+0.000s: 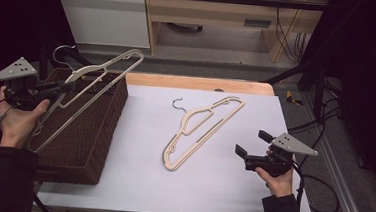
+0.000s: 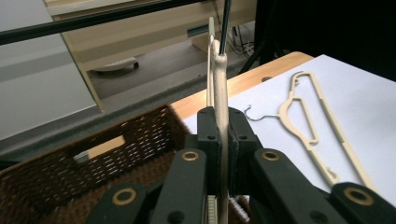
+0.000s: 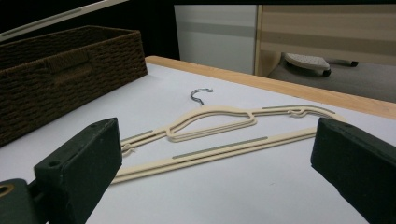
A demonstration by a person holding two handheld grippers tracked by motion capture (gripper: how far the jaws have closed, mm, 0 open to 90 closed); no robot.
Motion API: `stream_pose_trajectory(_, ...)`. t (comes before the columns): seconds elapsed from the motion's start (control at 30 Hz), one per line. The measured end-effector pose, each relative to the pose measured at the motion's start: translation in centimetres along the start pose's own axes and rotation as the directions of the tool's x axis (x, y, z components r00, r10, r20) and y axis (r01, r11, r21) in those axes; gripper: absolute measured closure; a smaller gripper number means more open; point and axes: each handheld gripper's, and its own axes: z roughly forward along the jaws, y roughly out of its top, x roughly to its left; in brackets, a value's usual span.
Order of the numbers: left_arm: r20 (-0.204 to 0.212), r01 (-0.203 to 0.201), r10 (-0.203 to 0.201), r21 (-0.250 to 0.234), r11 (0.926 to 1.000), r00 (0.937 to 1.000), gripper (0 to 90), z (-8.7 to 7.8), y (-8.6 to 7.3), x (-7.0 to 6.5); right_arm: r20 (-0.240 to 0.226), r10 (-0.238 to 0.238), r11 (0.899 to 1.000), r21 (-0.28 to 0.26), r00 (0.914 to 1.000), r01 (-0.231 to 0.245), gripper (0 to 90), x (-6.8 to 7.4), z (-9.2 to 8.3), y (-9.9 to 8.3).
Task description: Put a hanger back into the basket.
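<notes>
Right gripper (image 1: 250,144) hovers low over the desk (image 1: 210,188), fingers wide, facing a cream hanger (image 1: 201,132) lying flat. Left gripper (image 1: 67,88) clamps a second hanger (image 1: 97,82) above the wicker basket (image 1: 93,144).

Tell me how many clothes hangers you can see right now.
2. One hanger is clamped in the left gripper above the wicker basket; the other hanger lies flat on the table. More may be hidden inside the basket.
</notes>
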Motion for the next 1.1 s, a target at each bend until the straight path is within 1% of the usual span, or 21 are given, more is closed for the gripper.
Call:
stream_pose_trajectory(0.03,-0.003,0.008,-0.008,0.001,1.0000,1.0000,85.8,-0.1,-0.3,0.4,0.003,-0.001,1.000,0.000,1.0000,0.001,2.5,0.0,0.0,0.0)
stream_pose_trajectory(0.2,-0.022,0.005,-0.005,0.026,0.9996,0.9997,85.8,-0.4,-2.0,2.3,0.000,-0.002,1.000,-0.004,1.0000,0.002,2.6,0.0,0.0,0.0)
stream_pose_trajectory(0.3,-0.044,0.004,-0.002,0.046,0.9989,0.9990,85.8,-0.6,-3.0,3.3,0.001,-0.001,1.000,-0.003,1.0000,0.001,2.6,0.0,0.0,0.0)
stream_pose_trajectory(0.4,-0.053,0.027,-0.024,0.059,0.9979,0.9983,85.8,-0.6,-3.9,4.3,-0.001,-0.001,1.000,0.000,1.0000,0.001,2.7,0.0,0.1,0.0)
stream_pose_trajectory(0.43,-0.054,0.041,-0.038,0.058,0.9975,0.9978,85.8,-0.5,-4.2,4.5,-0.002,0.000,1.000,0.003,1.0000,0.000,2.6,0.0,0.1,0.0)
stream_pose_trajectory(0.5,-0.057,0.053,-0.049,0.071,0.9961,0.9972,85.8,-0.4,-4.9,4.8,-0.002,-0.003,1.000,0.004,1.0000,0.003,2.7,0.0,0.2,-0.1)
stream_pose_trajectory(0.57,-0.061,0.054,-0.048,0.092,0.9943,0.9969,85.8,-0.1,-5.5,4.9,-0.002,-0.002,1.000,0.004,1.0000,0.002,2.7,0.0,0.1,-0.1)
stream_pose_trajectory(0.63,-0.067,0.052,-0.045,0.121,0.9913,0.9968,85.8,0.2,-6.2,5.0,0.002,0.000,1.000,0.001,1.0000,0.000,2.7,-0.1,0.1,-0.1)
stream_pose_trajectory(0.7,-0.071,0.061,-0.052,0.142,0.9880,0.9962,85.8,0.4,-6.9,5.0,0.002,0.000,1.000,0.001,1.0000,0.000,2.7,-0.1,0.1,-0.1)
stream_pose_trajectory(0.83,-0.074,0.095,-0.083,0.171,0.9806,0.9938,85.7,1.1,-8.3,5.2,0.000,-0.001,1.000,0.006,1.0000,0.001,2.8,0.0,0.2,-0.1)
stream_pose_trajectory(0.97,-0.089,0.124,-0.107,0.218,0.9682,0.9903,85.5,2.0,-9.4,5.4,0.000,-0.001,1.000,0.011,1.0000,0.001,2.8,0.0,0.3,-0.2)
stream_pose_trajectory(1.07,-0.096,0.156,-0.136,0.248,0.9559,0.9860,85.1,2.7,-10.0,5.5,0.000,-0.004,1.000,0.010,1.0000,0.004,2.9,0.0,0.3,-0.2)
stream_pose_trajectory(1.1,-0.105,0.162,-0.140,0.253,0.9539,0.9846,84.9,2.9,-10.2,5.5,0.000,-0.003,1.000,0.010,1.0000,0.003,2.9,0.0,0.3,-0.2)
